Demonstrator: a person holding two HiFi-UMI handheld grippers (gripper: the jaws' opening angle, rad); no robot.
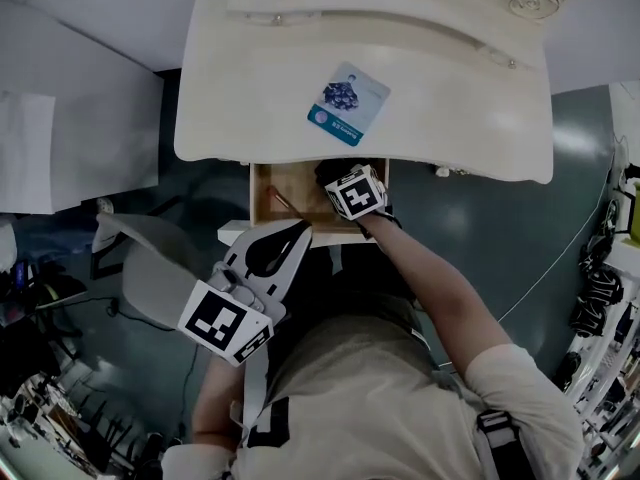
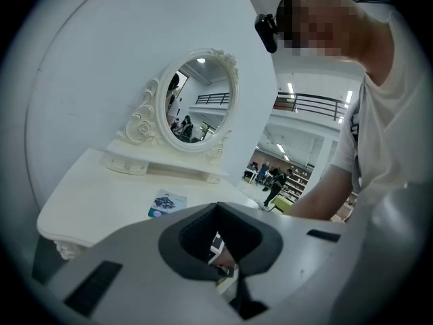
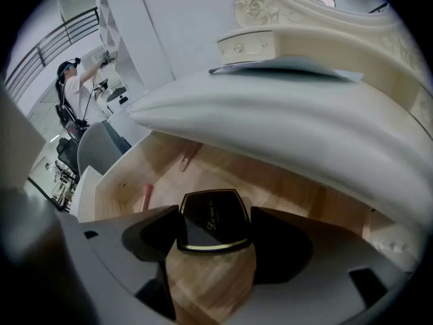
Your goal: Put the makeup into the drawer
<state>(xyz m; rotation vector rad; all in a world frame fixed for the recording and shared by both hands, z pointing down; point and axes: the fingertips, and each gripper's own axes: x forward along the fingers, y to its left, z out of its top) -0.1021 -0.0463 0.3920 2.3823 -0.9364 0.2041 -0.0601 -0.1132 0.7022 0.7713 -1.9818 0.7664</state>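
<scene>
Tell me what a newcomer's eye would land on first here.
The right gripper reaches into the open wooden drawer under the white dressing table, its jaws closed on a black compact. A blue card lies on the tabletop in front of the ornate oval mirror. The left gripper hangs near the person's body, shut and empty.

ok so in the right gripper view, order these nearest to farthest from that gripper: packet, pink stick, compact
1. compact, between the right gripper's jaws
2. pink stick, left in the drawer
3. packet, up on the tabletop
</scene>
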